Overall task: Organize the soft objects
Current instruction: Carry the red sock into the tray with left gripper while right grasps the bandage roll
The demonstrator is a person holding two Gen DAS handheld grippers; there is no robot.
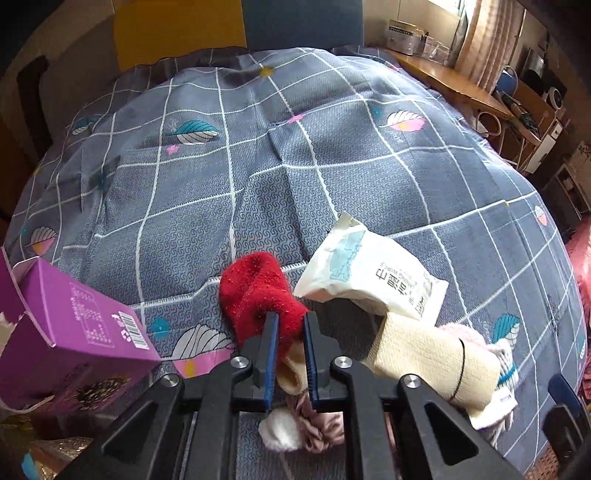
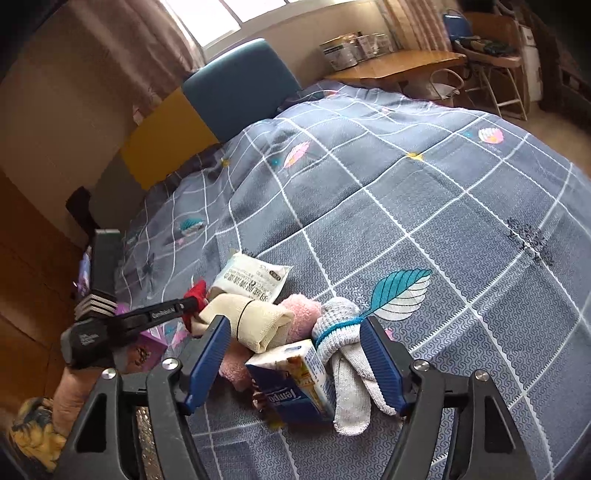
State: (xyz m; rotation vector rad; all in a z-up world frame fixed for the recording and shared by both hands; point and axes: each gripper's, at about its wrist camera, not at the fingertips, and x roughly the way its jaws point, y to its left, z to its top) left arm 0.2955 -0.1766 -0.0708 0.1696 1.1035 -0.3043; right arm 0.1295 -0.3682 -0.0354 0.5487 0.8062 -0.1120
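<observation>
Left wrist view: the left gripper [image 1: 290, 319] is clamped on the fuzzy red sock [image 1: 258, 291], which lies on a grey quilted bedspread with white grid lines and leaf prints [image 1: 258, 177], beside a white wet-wipe pack [image 1: 373, 275] and a purple cardboard box [image 1: 70, 325].

Right wrist view: the right gripper [image 2: 295, 343] has its fingers well apart over a blue tissue pack [image 2: 291, 391] and a grey knitted glove [image 2: 345, 369]. A wooden desk [image 2: 402, 66] stands beyond the bed, under a curtained window [image 2: 236, 18].

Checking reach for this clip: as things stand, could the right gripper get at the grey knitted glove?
Probably yes. The right gripper stands open, and the grey knitted glove lies between its fingers, uncovered on top. The blue tissue pack lies close beside it and might get caught too.
</observation>
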